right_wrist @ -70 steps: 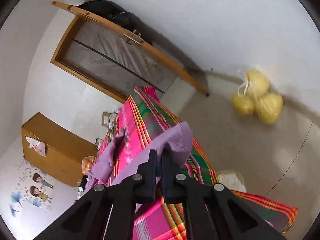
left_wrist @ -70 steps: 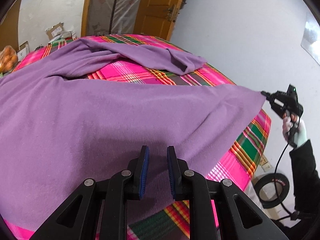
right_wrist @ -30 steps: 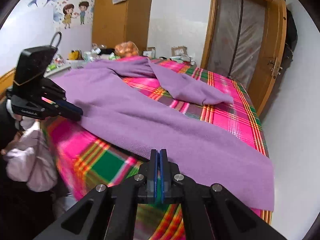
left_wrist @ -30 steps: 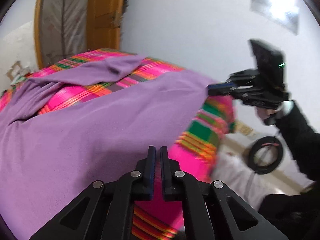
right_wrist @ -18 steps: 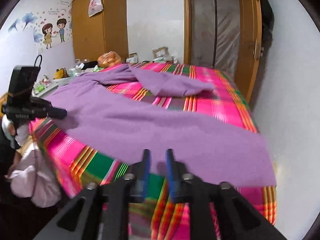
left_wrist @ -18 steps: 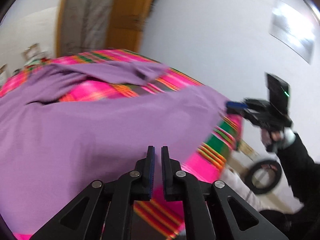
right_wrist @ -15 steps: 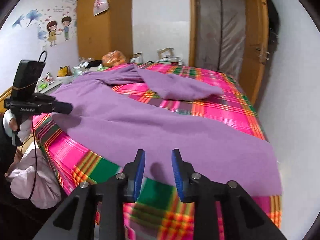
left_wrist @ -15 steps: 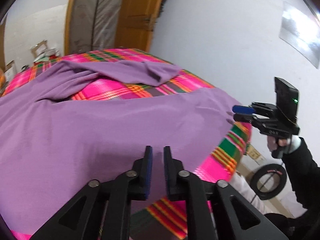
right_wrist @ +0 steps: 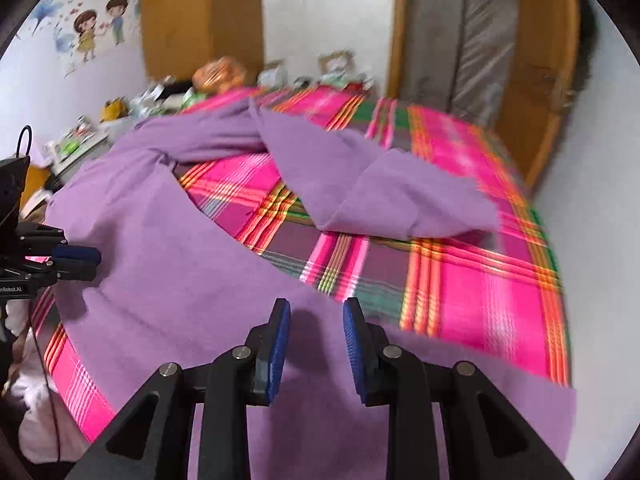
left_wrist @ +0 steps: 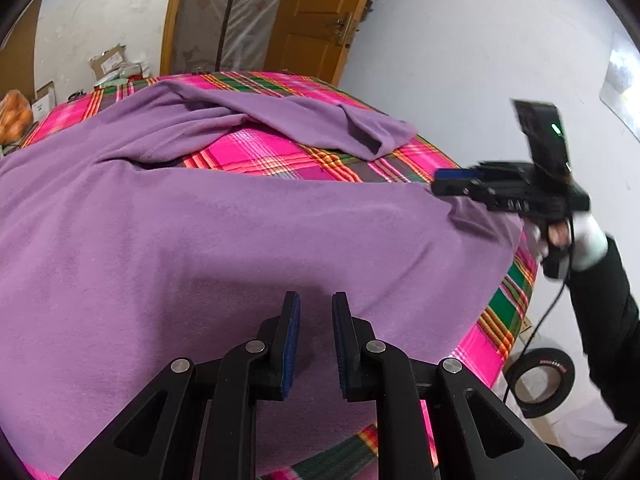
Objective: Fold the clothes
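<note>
Left wrist view first: our left gripper hovers low over the purple garment, jaws parted with nothing between them, pads pointing across the cloth toward the far sleeve. The garment lies spread over the plaid bedspread, its body near us and its near edge draping toward the bed's side. Farther right in this view, our right gripper reaches in over the garment's right corner. From its own camera the right gripper also shows jaws released, wider apart, empty, just above the cloth; this frame is motion-blurred.

We judge the step is taking new grips for a fold. To do it well, we should pinch the edge at matching spots on each side, catch only the garment and not the bedspread, and lift both sides evenly so the fold line stays straight.
</note>
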